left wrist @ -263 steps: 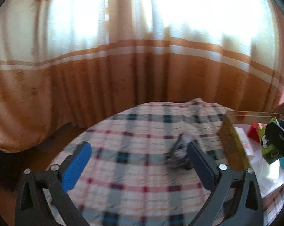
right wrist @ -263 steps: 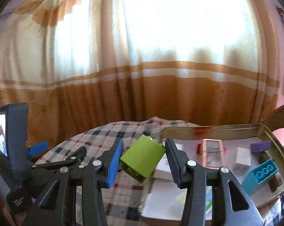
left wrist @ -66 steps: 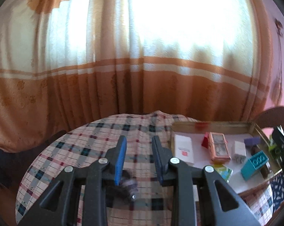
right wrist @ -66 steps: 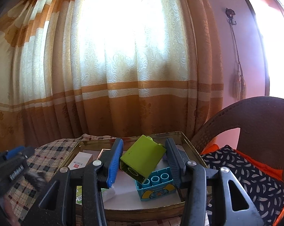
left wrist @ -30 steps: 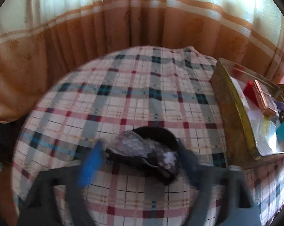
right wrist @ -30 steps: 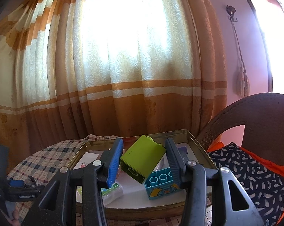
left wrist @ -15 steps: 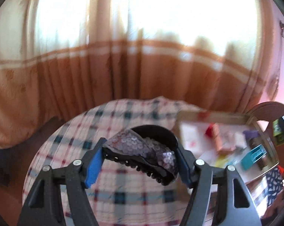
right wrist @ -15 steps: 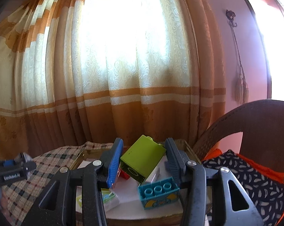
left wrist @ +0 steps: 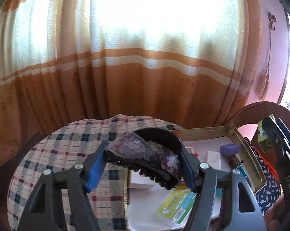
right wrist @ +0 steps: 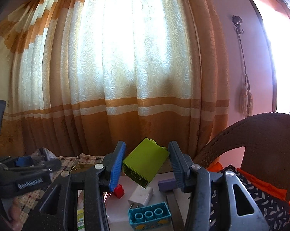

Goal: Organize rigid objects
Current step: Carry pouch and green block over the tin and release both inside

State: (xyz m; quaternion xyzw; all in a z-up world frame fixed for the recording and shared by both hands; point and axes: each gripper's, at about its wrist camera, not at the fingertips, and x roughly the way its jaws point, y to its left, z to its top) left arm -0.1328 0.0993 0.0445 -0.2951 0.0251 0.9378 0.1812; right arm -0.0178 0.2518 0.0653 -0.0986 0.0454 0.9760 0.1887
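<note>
Gripping a sequined hair claw (left wrist: pixel 145 158), left gripper (left wrist: pixel 143 166); right gripper (right wrist: pixel 147 166) clamps green block (right wrist: pixel 145 166).

My left tongs (left wrist: pixel 143 165) carry the shoe (left wrist: pixel 145 159) above the near left corner of the tray (left wrist: pixel 245 146), which sits at the worktop's (left wrist: pixel 48 163) right edge. In the tray, the packet (left wrist: pixel 175 206) lies at the near edge, the box (left wrist: pixel 212 159) and small block (left wrist: pixel 230 148) toward the far right corner. My right tongs (right wrist: pixel 147 167) hold a brick (right wrist: pixel 145 163) over the tray's right side, above the charger (right wrist: pixel 141 196) and the studded block (right wrist: pixel 149 217). The chair (right wrist: pixel 260 134) stands right of the tray, the curtain (left wrist: pixel 125 86) behind the worktop.
</note>
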